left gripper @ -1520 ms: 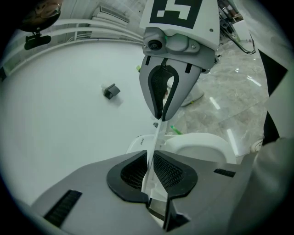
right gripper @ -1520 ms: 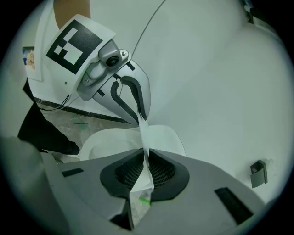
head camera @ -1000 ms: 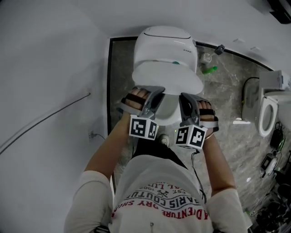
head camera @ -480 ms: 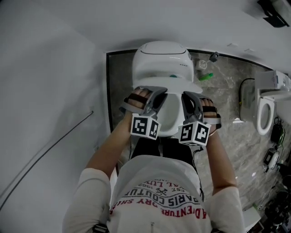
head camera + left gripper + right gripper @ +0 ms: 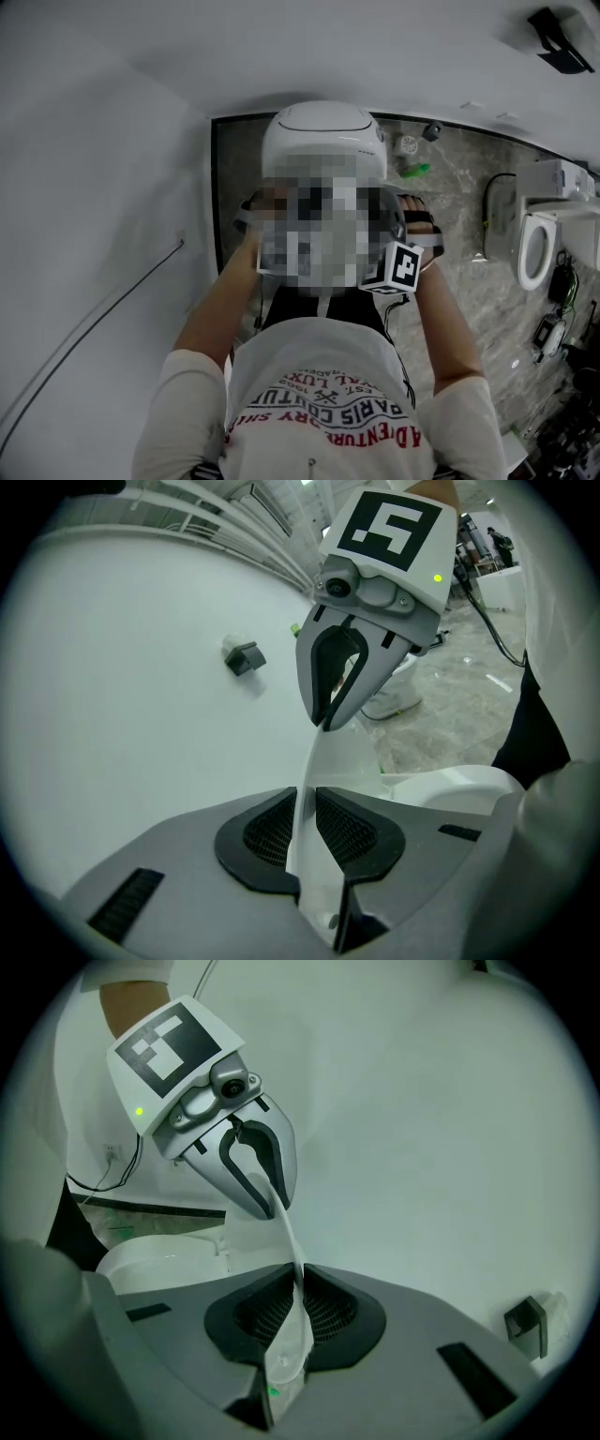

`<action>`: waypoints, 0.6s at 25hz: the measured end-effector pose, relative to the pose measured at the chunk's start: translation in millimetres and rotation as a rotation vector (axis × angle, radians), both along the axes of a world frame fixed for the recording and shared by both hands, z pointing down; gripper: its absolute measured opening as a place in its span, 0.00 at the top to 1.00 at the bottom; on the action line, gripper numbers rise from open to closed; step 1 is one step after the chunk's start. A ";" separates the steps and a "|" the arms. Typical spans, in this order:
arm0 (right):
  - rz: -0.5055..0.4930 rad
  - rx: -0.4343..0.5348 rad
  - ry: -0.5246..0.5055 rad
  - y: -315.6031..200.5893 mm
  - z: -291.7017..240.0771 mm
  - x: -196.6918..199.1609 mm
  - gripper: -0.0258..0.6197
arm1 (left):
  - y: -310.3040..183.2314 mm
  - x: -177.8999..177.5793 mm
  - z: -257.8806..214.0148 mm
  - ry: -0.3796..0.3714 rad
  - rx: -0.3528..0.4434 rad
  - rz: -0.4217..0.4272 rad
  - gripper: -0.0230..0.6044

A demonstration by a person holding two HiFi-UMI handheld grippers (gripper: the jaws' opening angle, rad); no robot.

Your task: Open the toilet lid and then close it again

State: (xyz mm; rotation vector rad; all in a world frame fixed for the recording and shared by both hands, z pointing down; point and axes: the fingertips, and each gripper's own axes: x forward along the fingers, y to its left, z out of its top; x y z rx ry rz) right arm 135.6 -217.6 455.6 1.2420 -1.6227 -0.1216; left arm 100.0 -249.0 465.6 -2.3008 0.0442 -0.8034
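The white toilet lid (image 5: 330, 761) is raised above the seat (image 5: 450, 785), and both grippers hold its front edge from opposite sides. My left gripper (image 5: 307, 832) has the thin lid edge between its pads; its jaws have just been opening a little, and the pads still touch the lid. My right gripper (image 5: 300, 1312) is shut on the lid (image 5: 286, 1354) too. Each gripper view shows the other gripper pinching the same edge further along. In the head view a mosaic patch hides the lid and the left gripper; only the right gripper's marker cube (image 5: 403, 267) and the toilet's rear housing (image 5: 323, 131) show.
A white wall with a thin cable (image 5: 94, 309) runs along the left. A green bottle (image 5: 412, 171) lies on the stone floor behind the toilet. A second toilet (image 5: 534, 246) and loose cables (image 5: 553, 328) stand to the right. A small dark fitting (image 5: 244, 656) sits on the wall.
Both grippers have moved up and toward the toilet's rear, swinging the lid from a shallow tilt to a much steeper one. The hands kept their places on its front edge.
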 end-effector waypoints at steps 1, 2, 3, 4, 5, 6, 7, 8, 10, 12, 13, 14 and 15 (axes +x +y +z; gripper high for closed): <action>-0.009 -0.002 -0.001 -3.8 -1.2 3.6 0.90 | -4.0 3.7 -0.2 0.001 -0.001 -0.007 0.86; -0.016 -0.004 -0.003 -8.1 -2.0 7.4 0.90 | -8.3 7.6 0.2 0.003 -0.003 -0.010 0.85; -0.021 -0.006 -0.008 -12.7 -2.6 11.0 0.90 | -12.9 11.4 0.3 0.005 -0.009 -0.010 0.85; -0.025 -0.005 -0.013 -17.3 -3.1 14.1 0.90 | -17.6 14.8 -0.1 0.005 -0.020 -0.011 0.85; -0.029 -0.005 -0.018 -21.7 -3.2 17.0 0.90 | -22.0 17.8 -0.5 0.003 -0.034 -0.011 0.85; -0.034 -0.006 -0.021 -25.7 -3.0 19.6 0.90 | -26.0 20.5 -0.5 -0.001 -0.045 -0.012 0.85; -0.041 -0.010 -0.024 -29.3 -2.5 22.0 0.90 | -29.6 22.8 -0.1 -0.004 -0.051 -0.013 0.85; -0.048 -0.014 -0.028 -32.9 -1.8 24.3 0.90 | -33.0 25.0 0.6 -0.008 -0.053 -0.013 0.85; -0.057 -0.021 -0.040 -40.5 -0.6 29.4 0.90 | -40.3 29.9 2.3 -0.017 -0.059 -0.013 0.85; -0.061 -0.019 -0.050 -48.4 0.1 36.1 0.90 | -48.3 36.5 3.5 -0.025 -0.070 -0.013 0.85; -0.062 -0.015 -0.053 -52.1 0.0 39.4 0.90 | -52.1 39.9 3.8 -0.028 -0.074 -0.013 0.84; -0.065 -0.009 -0.052 -55.6 -0.3 42.3 0.90 | -55.6 42.8 3.8 -0.030 -0.076 -0.013 0.84; -0.068 -0.005 -0.050 -58.7 -0.3 44.9 0.90 | -58.8 45.4 3.9 -0.032 -0.077 -0.015 0.84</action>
